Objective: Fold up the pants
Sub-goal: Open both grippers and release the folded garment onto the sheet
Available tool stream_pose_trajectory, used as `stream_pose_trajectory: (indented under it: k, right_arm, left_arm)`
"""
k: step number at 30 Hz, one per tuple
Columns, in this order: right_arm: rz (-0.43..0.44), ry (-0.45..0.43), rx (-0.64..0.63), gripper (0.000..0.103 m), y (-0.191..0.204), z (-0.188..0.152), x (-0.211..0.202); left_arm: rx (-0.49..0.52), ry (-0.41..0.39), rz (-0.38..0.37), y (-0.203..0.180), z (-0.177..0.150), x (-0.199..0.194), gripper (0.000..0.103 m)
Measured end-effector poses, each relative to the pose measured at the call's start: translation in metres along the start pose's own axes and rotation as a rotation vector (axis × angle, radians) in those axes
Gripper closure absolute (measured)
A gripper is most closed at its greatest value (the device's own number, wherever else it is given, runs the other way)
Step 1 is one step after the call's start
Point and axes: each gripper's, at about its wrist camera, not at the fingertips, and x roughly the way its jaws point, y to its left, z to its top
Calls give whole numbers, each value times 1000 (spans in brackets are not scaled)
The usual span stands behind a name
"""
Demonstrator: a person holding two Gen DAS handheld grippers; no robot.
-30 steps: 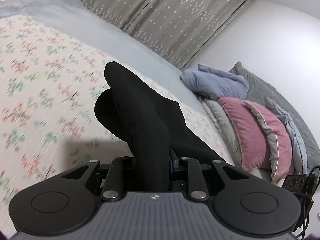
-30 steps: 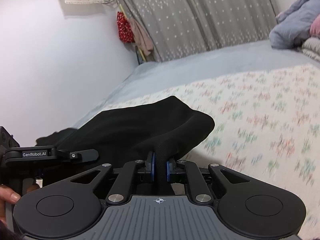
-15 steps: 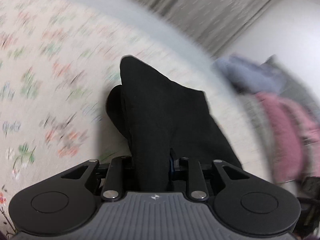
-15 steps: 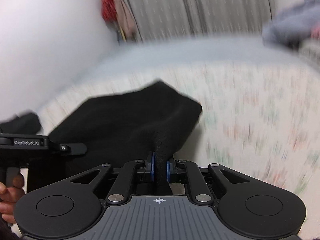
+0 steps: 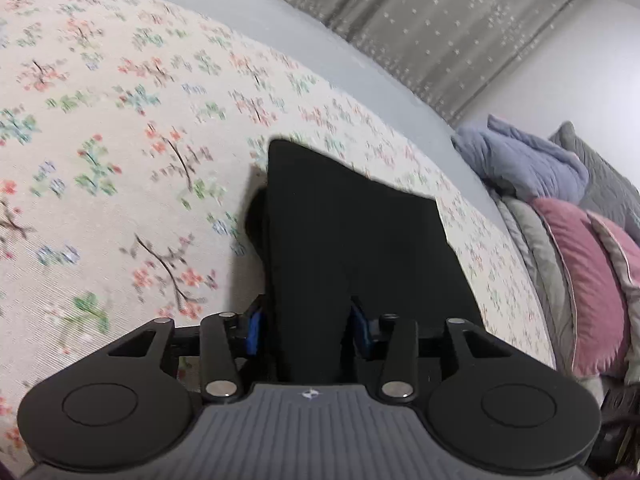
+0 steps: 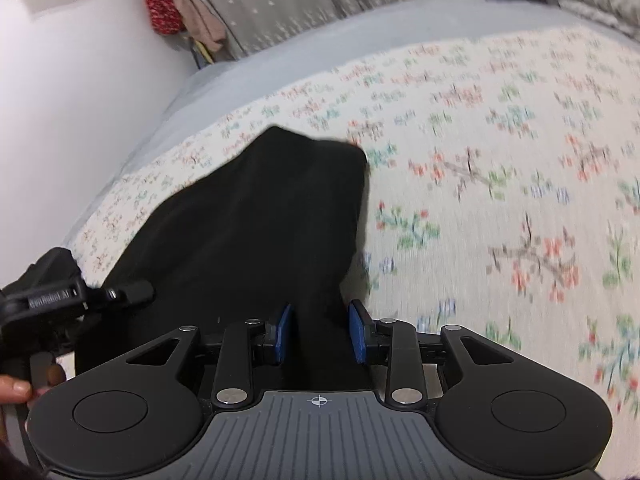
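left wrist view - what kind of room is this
Most likely a bedroom: a floral bedspread covers a wide bed, pillows are stacked at one end, and grey curtains hang behind.

The black folded fabric pants [image 5: 352, 240] lie on the floral-printed bedspread [image 5: 120, 160], which covers a grey-blue bed sheet [image 5: 320, 40] reaching back to the grey dotted curtains [image 5: 420, 20]. Right of the pants, in the left wrist view, pink and grey pillows [image 5: 580, 280] are stacked with a crumpled lavender blanket [image 5: 520, 160] behind them.
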Motion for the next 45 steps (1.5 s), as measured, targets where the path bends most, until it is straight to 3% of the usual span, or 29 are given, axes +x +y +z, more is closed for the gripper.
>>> stream_pose_trajectory:
  k: [3, 6, 9, 12, 14, 17, 21, 24, 38, 40, 45]
  right_arm:
    - [-31, 19, 15, 73, 1, -8, -11]
    - [-96, -44, -27, 70, 12, -11, -30]
    - [-11, -102, -35, 70, 26, -15, -59]
    - [-13, -164, -188, 62, 57, -26, -92]
    - [-32, -198, -327, 56, 78, -37, -112]
    - [-51, -245, -407, 54, 96, -50, -135]
    - [-32, -311, -397, 54, 103, -65, -164]
    - [-1, -337, -378, 47, 106, -80, -182]
    - [-5, -419, -299, 34, 109, -137, -247]
    - [-11, -418, -285, 28, 111, -141, -258]
    - [-57, -423, -278, 17, 107, -146, -260]
  left_arm:
    - [6, -42, 21, 1, 3, -14, 42]
    - [54, -97, 79, -12, 2, -33, 41]
    - [170, -156, 126, -38, -6, -56, 39]
    - [267, -202, 178, -62, -23, -80, 24]
    - [243, -226, 185, -62, -33, -95, 23]
    - [179, -214, 180, -60, -41, -108, 23]
    - [306, -296, 257, -76, -53, -127, 17]
    - [369, -344, 314, -83, -60, -137, 15]
    - [384, -447, 295, -103, -130, -212, 7]
    - [378, -456, 298, -103, -138, -216, 2]
    - [380, -439, 311, -100, -137, -202, 2]
